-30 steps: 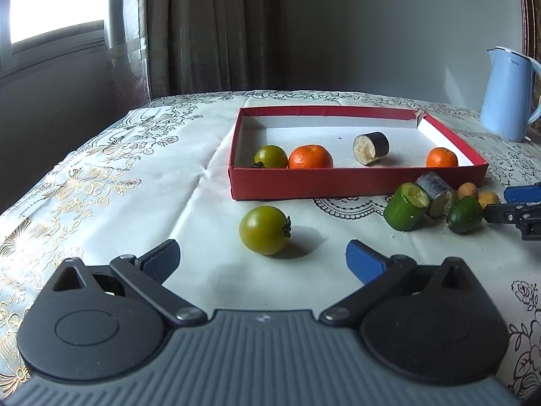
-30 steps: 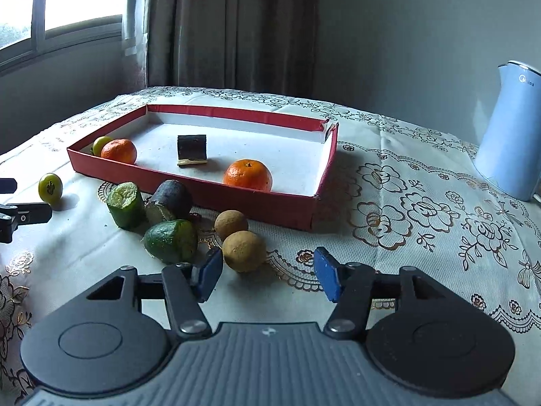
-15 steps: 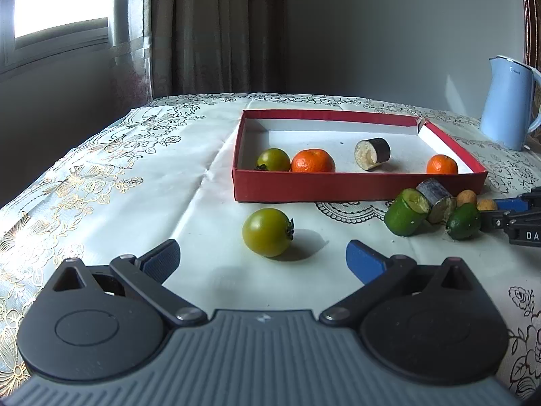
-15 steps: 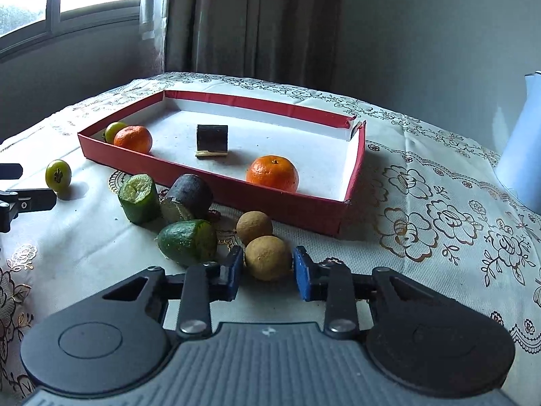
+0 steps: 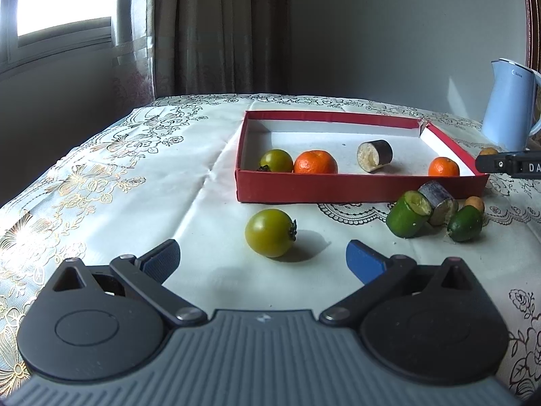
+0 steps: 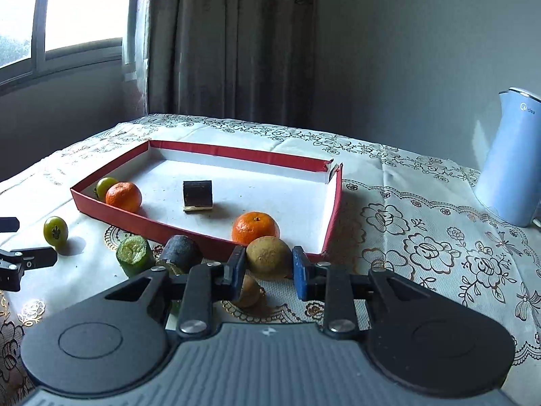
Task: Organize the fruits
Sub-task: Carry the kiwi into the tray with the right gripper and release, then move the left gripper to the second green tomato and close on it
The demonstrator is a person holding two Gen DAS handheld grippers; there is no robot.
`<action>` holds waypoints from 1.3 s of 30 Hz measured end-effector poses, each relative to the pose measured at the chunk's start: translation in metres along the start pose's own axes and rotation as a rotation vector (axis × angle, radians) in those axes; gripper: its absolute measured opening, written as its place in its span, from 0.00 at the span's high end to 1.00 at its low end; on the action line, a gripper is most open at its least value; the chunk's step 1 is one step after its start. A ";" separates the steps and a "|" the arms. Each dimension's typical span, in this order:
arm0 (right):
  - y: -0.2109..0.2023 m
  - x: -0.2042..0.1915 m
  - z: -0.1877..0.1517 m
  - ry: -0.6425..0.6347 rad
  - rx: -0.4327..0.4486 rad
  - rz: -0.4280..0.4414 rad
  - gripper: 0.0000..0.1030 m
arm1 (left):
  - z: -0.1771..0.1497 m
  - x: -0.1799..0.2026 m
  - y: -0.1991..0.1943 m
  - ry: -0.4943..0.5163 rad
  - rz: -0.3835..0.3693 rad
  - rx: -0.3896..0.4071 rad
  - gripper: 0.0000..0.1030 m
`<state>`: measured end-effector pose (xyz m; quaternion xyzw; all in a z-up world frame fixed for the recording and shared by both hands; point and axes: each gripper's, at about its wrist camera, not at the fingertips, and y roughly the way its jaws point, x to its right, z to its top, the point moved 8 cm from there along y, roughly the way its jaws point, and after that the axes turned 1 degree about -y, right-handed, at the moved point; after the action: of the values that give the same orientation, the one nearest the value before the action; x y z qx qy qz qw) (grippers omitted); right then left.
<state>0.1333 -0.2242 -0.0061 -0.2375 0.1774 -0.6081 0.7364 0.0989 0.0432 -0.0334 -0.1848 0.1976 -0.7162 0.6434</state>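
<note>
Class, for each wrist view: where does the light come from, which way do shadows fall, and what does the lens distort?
Left wrist view: window light from upper left; the green tomato shadows rightward; the table edge bows. Right wrist view: same window, overexposed; the kettle leans with fisheye curvature.

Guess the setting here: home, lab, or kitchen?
Likely a home room: a table under an embroidered floral tablecloth, heavy curtains beside a window, and an electric kettle on the table.
</note>
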 end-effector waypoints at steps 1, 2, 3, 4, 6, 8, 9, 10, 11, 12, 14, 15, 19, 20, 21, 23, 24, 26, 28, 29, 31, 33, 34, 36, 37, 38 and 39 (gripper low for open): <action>0.005 0.002 0.006 0.005 0.007 -0.006 0.72 | 0.000 0.000 0.000 -0.002 0.000 0.000 0.00; 0.011 0.003 0.011 0.001 0.017 -0.023 0.72 | 0.000 -0.001 0.000 -0.005 0.000 0.000 0.00; 0.016 0.006 0.016 0.000 0.029 -0.038 0.72 | 0.000 -0.001 0.000 -0.007 0.000 0.000 0.00; 0.021 0.008 0.018 0.004 0.029 -0.043 0.72 | 0.000 -0.002 0.000 -0.010 0.001 0.002 0.00; 0.030 0.014 0.017 0.026 0.007 -0.052 0.72 | 0.000 -0.003 -0.001 -0.016 0.000 0.003 0.00; 0.028 0.019 0.011 0.054 0.005 -0.049 0.72 | 0.000 -0.003 -0.001 -0.019 -0.001 0.004 0.00; 0.023 0.021 0.008 0.074 0.010 -0.048 0.72 | 0.000 -0.003 -0.001 -0.019 -0.002 0.003 0.00; 0.016 0.024 0.004 0.092 0.021 -0.044 0.72 | 0.000 -0.003 -0.001 -0.017 -0.003 0.003 0.00; 0.007 0.026 -0.002 0.107 0.035 -0.035 0.72 | 0.000 -0.002 -0.001 -0.015 -0.004 0.003 0.00; 0.000 0.028 -0.008 0.117 0.041 -0.024 0.71 | 0.000 -0.002 -0.001 -0.013 -0.006 0.001 0.00; -0.011 0.035 -0.018 0.141 0.051 -0.032 0.70 | 0.000 -0.001 -0.001 -0.011 -0.004 0.001 0.00; -0.019 0.039 -0.024 0.160 0.063 -0.044 0.70 | 0.000 -0.001 -0.001 -0.013 -0.004 0.003 0.00; -0.031 0.047 -0.044 0.199 0.071 -0.068 0.51 | -0.001 -0.001 0.000 -0.008 0.007 -0.004 0.00; -0.033 0.048 -0.046 0.211 0.074 -0.072 0.44 | -0.001 -0.001 0.000 -0.006 0.011 -0.006 0.00; -0.037 0.049 -0.046 0.218 0.089 -0.080 0.31 | -0.001 -0.001 0.001 -0.005 0.017 -0.009 0.00; -0.042 0.049 -0.044 0.217 0.123 -0.100 0.12 | -0.001 -0.002 0.002 -0.008 0.026 -0.014 0.00; -0.042 0.049 -0.044 0.207 0.119 -0.116 0.08 | -0.001 -0.003 0.002 -0.011 0.028 -0.017 0.00; -0.037 0.048 -0.045 0.193 0.086 -0.128 0.07 | -0.002 -0.003 0.003 -0.008 0.035 -0.026 0.00; -0.029 0.049 -0.048 0.179 0.025 -0.175 0.07 | -0.003 -0.002 0.004 0.004 0.045 -0.033 0.00; -0.025 0.049 -0.050 0.166 -0.007 -0.195 0.07 | -0.003 -0.002 0.004 0.010 0.049 -0.035 0.00; -0.017 0.047 -0.053 0.139 -0.055 -0.217 0.07 | -0.004 -0.001 0.005 0.018 0.056 -0.040 0.00; -0.011 0.044 -0.057 0.115 -0.100 -0.216 0.07 | -0.004 -0.001 0.005 0.020 0.060 -0.042 0.00; -0.008 0.043 -0.058 0.105 -0.119 -0.220 0.07 | -0.005 -0.002 0.006 0.020 0.062 -0.043 0.00; -0.004 0.041 -0.061 0.089 -0.151 -0.228 0.07 | -0.005 -0.002 0.005 0.021 0.067 -0.046 0.00; -0.002 0.040 -0.062 0.084 -0.166 -0.226 0.06 | -0.005 -0.002 0.005 0.021 0.069 -0.046 0.00; -0.001 0.041 -0.063 0.087 -0.171 -0.233 0.03 | -0.005 -0.002 0.005 0.022 0.071 -0.048 0.00; 0.000 0.043 -0.063 0.094 -0.177 -0.232 0.01 | -0.006 -0.002 0.005 0.022 0.074 -0.049 0.00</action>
<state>0.1068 -0.2743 -0.0571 -0.2919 0.2358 -0.6816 0.6282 0.1009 0.0454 -0.0411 -0.1851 0.2291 -0.6887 0.6625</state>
